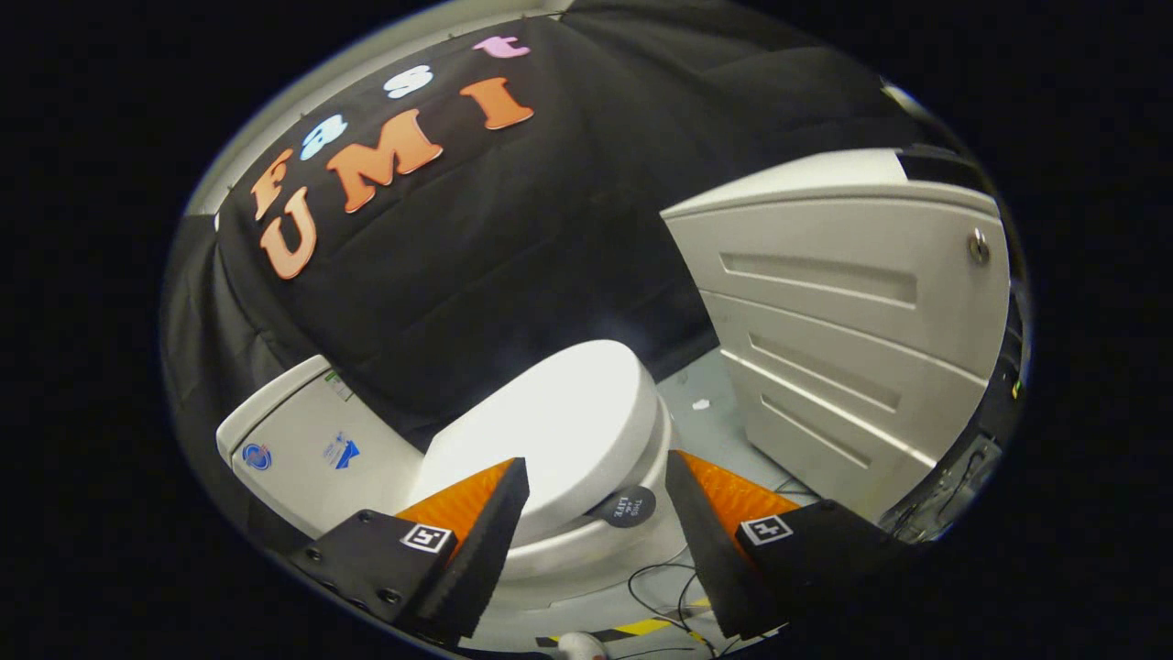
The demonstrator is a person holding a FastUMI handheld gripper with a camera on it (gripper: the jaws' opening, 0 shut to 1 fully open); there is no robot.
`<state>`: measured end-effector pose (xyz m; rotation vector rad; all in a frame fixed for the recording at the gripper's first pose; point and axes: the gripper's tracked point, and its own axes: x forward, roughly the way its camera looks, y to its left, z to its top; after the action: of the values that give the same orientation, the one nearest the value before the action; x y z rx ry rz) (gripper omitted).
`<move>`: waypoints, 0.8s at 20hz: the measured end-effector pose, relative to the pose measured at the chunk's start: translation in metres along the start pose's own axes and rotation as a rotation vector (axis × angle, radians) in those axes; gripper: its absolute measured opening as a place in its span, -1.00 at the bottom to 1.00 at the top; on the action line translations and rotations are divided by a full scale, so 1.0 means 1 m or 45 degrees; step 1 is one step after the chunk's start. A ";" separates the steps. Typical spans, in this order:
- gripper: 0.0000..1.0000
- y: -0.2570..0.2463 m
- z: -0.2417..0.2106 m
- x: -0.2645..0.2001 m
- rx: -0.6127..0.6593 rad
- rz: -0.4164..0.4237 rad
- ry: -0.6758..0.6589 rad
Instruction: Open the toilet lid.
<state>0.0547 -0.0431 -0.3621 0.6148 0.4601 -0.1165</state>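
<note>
A white toilet stands just ahead of my fingers, its lid (559, 422) lying flat and closed over the bowl (586, 550). The tank (312, 449) sits behind the lid, against the black cloth wall. My gripper (596, 477) is open, its two fingers spread wide on either side of the lid's front edge, hovering a little short of it. Nothing is between the fingers. A small dark round sticker (630, 506) sits on the bowl's rim under the lid's front, between the fingertips.
A white cabinet (843, 321) with recessed drawer fronts and a round lock stands close beside the toilet. Thin cables (660, 587) and a yellow-black striped tape (641, 628) lie on the grey floor below the bowl. Black cloth hangs behind the tank.
</note>
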 end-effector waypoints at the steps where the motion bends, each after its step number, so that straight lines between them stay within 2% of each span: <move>1: 0.96 -0.007 -0.008 0.006 0.053 -0.002 0.012; 7: 0.95 -0.034 -0.037 0.034 0.406 0.008 0.011; 11: 0.92 -0.040 -0.055 0.049 0.656 0.062 0.038; 13: 0.91 -0.042 -0.057 0.051 0.731 0.085 0.025; 15: 0.71 -0.046 -0.063 0.054 0.762 0.097 0.032; 16: 0.71 -0.044 -0.063 0.056 0.793 0.115 0.021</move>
<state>0.0697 -0.0411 -0.4558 1.2468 0.4089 -0.1703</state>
